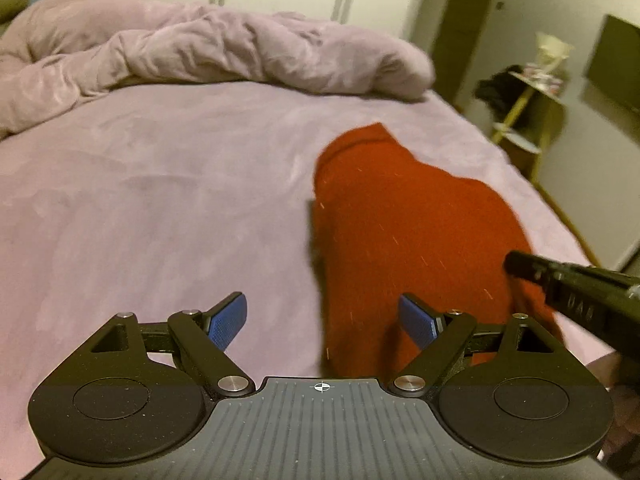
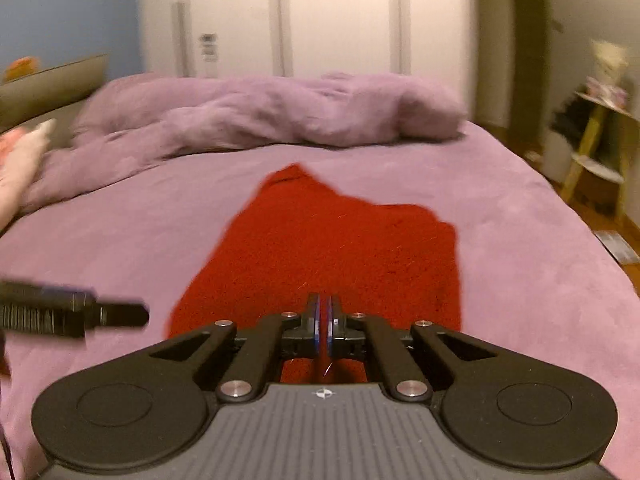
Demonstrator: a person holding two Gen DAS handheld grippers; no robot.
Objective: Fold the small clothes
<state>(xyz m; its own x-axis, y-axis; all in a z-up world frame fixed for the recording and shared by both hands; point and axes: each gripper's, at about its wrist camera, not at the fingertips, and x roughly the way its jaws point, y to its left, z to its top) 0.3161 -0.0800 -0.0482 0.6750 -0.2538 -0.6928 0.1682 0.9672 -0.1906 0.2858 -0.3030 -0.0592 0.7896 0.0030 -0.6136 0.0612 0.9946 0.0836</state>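
Note:
A small red garment point(image 1: 404, 220) lies on the purple bed sheet point(image 1: 160, 200). It also shows in the right wrist view point(image 2: 332, 240). My left gripper point(image 1: 323, 322) is open and empty, its blue pads point(image 1: 228, 320) spread over the garment's near left edge. My right gripper point(image 2: 323, 326) is shut, its pads pressed together over the garment's near edge; whether cloth sits between them is hidden. The right gripper's tip point(image 1: 560, 280) enters the left view from the right. The left gripper's tip point(image 2: 80, 314) enters the right view from the left.
A rumpled purple duvet point(image 1: 200, 52) lies across the far end of the bed point(image 2: 280, 112). A small wooden shelf stand point(image 1: 532, 96) with items stands past the bed's right edge. White wardrobe doors point(image 2: 320, 20) are behind the bed.

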